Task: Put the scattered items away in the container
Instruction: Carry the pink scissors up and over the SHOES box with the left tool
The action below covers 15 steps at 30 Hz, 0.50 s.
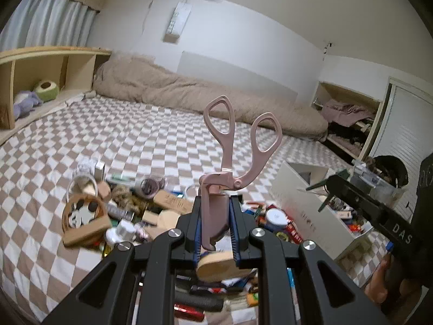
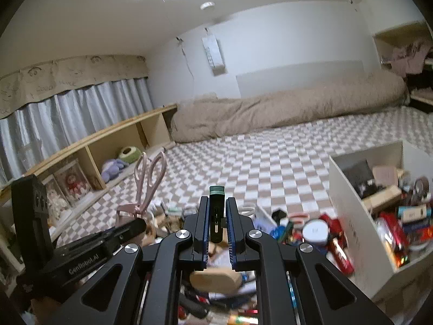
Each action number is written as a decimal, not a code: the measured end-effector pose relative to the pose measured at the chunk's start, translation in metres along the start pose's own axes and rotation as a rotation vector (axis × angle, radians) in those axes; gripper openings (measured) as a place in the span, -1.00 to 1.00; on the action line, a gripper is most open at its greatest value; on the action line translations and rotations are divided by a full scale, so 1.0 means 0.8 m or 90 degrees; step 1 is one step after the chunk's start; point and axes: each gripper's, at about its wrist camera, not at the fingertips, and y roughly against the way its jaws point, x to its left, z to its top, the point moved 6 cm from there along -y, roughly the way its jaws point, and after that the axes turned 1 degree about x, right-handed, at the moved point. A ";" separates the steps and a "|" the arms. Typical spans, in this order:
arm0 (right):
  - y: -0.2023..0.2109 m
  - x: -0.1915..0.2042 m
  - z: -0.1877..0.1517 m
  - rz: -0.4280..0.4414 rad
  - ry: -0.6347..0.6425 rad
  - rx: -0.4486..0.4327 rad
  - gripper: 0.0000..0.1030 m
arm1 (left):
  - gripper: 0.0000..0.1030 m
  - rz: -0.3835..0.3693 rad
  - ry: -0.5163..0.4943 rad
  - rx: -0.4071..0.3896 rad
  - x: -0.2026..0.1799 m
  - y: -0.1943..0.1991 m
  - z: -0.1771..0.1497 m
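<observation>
Clutter (image 2: 297, 224) left of container (image 2: 351, 216)

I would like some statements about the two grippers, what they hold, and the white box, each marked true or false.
1. The left gripper is shut on pink scissors, handles pointing up. True.
2. The right gripper is open with nothing between its fingers. False: it is shut on a dark green item.
3. The white box already has items inside. True.
4. The bed cover is plain blue. False: it is checkered beige and white.
5. Every scattered item is already in the box. False: many still lie in a pile on the bed.
</observation>
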 end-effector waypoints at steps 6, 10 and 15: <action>0.012 0.007 0.043 0.003 0.013 -0.053 -0.76 | -0.66 -0.013 -0.003 -0.033 -0.011 0.005 0.035; 0.015 0.002 0.071 -0.003 0.015 -0.068 -0.76 | -0.66 -0.021 -0.015 -0.056 -0.023 0.007 0.061; 0.014 -0.014 0.097 -0.013 0.009 -0.069 -0.77 | -0.66 -0.041 -0.029 -0.073 -0.047 0.003 0.083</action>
